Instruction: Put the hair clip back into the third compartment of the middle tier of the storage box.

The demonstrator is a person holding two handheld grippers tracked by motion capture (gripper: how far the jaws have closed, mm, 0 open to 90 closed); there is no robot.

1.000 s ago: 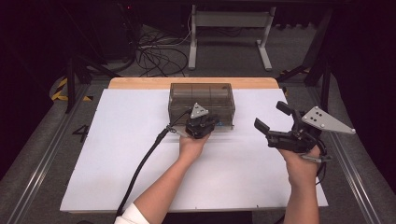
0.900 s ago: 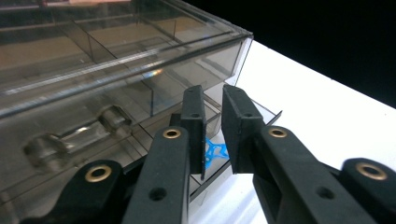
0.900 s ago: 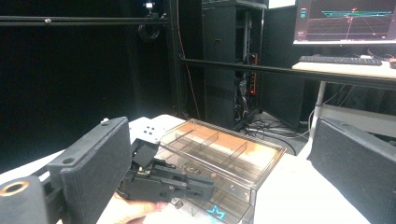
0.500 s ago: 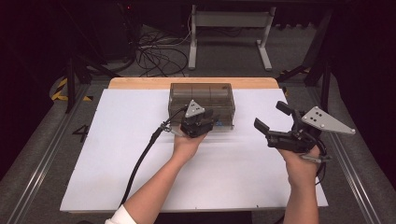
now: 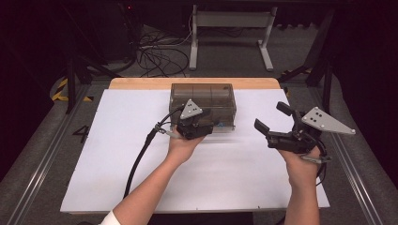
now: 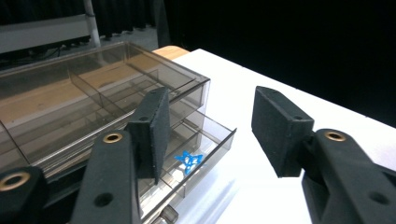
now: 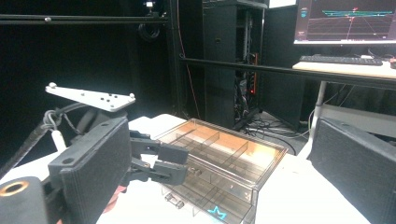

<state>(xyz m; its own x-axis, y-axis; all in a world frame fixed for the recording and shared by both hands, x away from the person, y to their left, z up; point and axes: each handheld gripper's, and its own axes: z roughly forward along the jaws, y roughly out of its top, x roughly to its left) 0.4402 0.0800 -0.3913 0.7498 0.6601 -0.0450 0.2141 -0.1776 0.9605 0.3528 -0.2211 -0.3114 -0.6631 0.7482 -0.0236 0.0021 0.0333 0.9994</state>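
One clear box (image 5: 203, 96) is sitting at the far middle of the white tabletop (image 5: 112, 154), its one drawer (image 6: 205, 154) pulled out and holding one blue piece (image 6: 188, 160). The left hand-held gripper (image 5: 212, 125) is hovering just above the drawer, its jaws having just been opening, nothing between them. The right hand-held gripper (image 5: 271, 118) is hanging released, well apart.

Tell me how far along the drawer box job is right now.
The lower drawer of the clear organizer box is pulled out, with a small blue piece inside. The left gripper has just been opening, nothing between its jaws. The right gripper waits open. Pushing the drawer shut probably remains.
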